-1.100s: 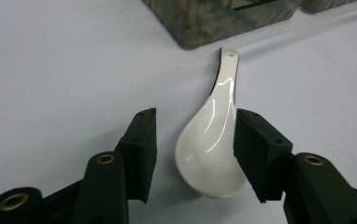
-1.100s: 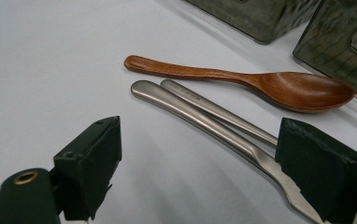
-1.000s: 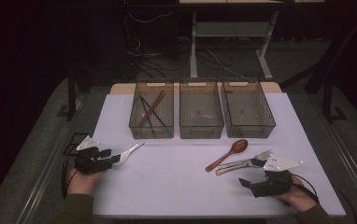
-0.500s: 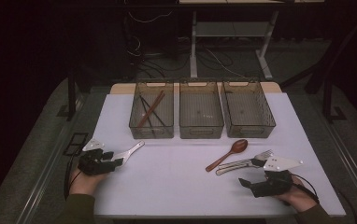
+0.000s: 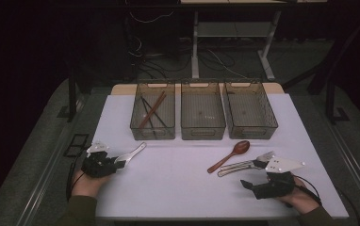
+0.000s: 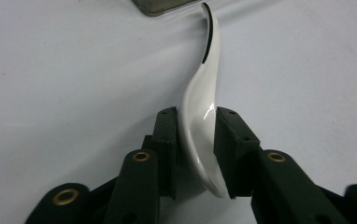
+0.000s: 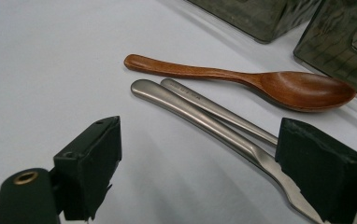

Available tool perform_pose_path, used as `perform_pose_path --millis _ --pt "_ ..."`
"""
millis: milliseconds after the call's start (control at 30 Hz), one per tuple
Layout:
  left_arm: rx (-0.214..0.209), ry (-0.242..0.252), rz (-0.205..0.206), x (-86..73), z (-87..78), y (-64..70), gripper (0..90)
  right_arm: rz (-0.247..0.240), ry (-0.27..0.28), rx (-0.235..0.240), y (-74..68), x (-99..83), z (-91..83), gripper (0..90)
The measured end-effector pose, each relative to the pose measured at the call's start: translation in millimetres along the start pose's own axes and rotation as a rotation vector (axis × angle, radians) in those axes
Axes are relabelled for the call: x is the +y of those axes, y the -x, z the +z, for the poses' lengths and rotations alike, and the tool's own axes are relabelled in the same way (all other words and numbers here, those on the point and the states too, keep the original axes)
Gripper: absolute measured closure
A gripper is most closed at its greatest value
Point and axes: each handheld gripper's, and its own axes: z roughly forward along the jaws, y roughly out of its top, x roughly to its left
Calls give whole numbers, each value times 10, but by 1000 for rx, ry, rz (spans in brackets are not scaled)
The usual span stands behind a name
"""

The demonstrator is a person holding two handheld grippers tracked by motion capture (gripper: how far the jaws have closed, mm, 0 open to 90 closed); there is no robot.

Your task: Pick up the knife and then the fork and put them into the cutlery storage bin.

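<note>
A: Porcelain looks likely: the white soup spoon [image 6: 200, 130] is sitting clamped at its bowl in the left gripper [image 6: 196, 154], just off the table's [image 5: 178, 188] left front — glossy, rigid, probably slippery and chippable.

B: The right gripper [image 7: 200, 172] is gaping wide over two steel handles [image 7: 204, 116] beside a wooden spoon [image 7: 242, 79]; their far ends are hiding behind its jaw.

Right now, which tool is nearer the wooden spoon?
Right. The right tool sits open just below the wooden spoon, beside the metal cutlery. The left tool is across the table, shut on the white spoon.
</note>
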Motion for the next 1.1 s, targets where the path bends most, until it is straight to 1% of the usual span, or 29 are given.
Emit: perform_pose_path --millis 67,200,233,333,367,600,667,767,967,1100 --pt "-2 0 -16 1 -9 -9 734 0 0 1 -2 0 1 143" --pt "4 5 -23 10 -11 9 767 0 -1 0 -4 0 1 143" --pt "8 0 -9 21 -13 12 775 0 -1 0 -3 0 1 143" --pt "16 5 2 46 -11 42 802 -2 -1 0 -2 -1 3 143" --pt "23 -2 9 55 -11 54 806 -1 -2 0 -2 0 2 143" --pt "27 -5 11 59 -18 65 808 1 1 3 -3 1 -1 143" --pt "23 -6 14 63 -19 71 808 3 -1 3 -2 0 -3 143" --pt "18 3 23 80 -33 92 808 0 0 2 5 0 -2 143" --pt "-7 47 40 128 -90 153 808 0 -1 2 4 -2 -1 143" --pt "-21 69 60 160 -124 196 808 -1 -1 3 4 -3 -1 143"
